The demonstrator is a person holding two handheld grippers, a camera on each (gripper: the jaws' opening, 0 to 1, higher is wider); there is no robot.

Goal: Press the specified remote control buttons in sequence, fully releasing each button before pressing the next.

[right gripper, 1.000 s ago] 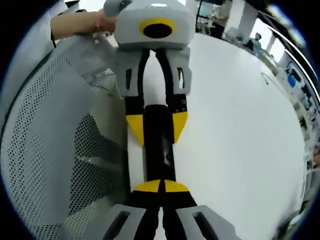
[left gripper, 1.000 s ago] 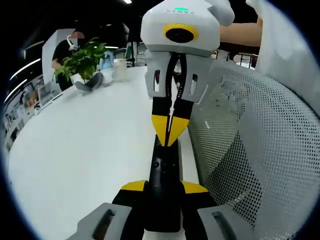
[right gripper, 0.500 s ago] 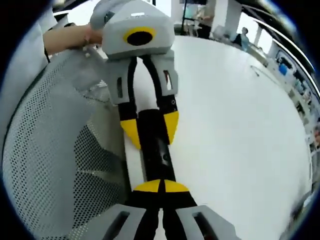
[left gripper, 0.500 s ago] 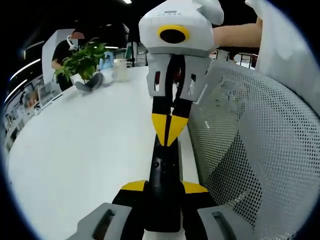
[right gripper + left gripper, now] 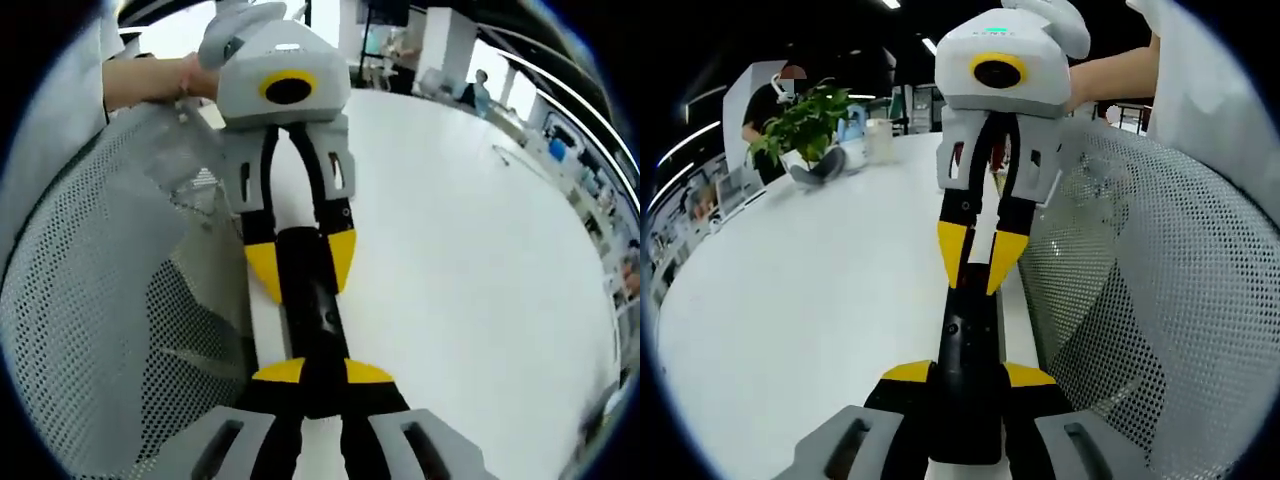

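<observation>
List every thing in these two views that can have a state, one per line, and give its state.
Remote control: gripped at one end by the left tool, held above the table.
Left tool: shut on the remote.
Right tool: open, tips astride the remote's other end.
Potted plant: upright on the table.

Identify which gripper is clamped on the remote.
The left gripper: its jaws clamp the remote by its sides; the right gripper has its yellow tips parted.
</observation>
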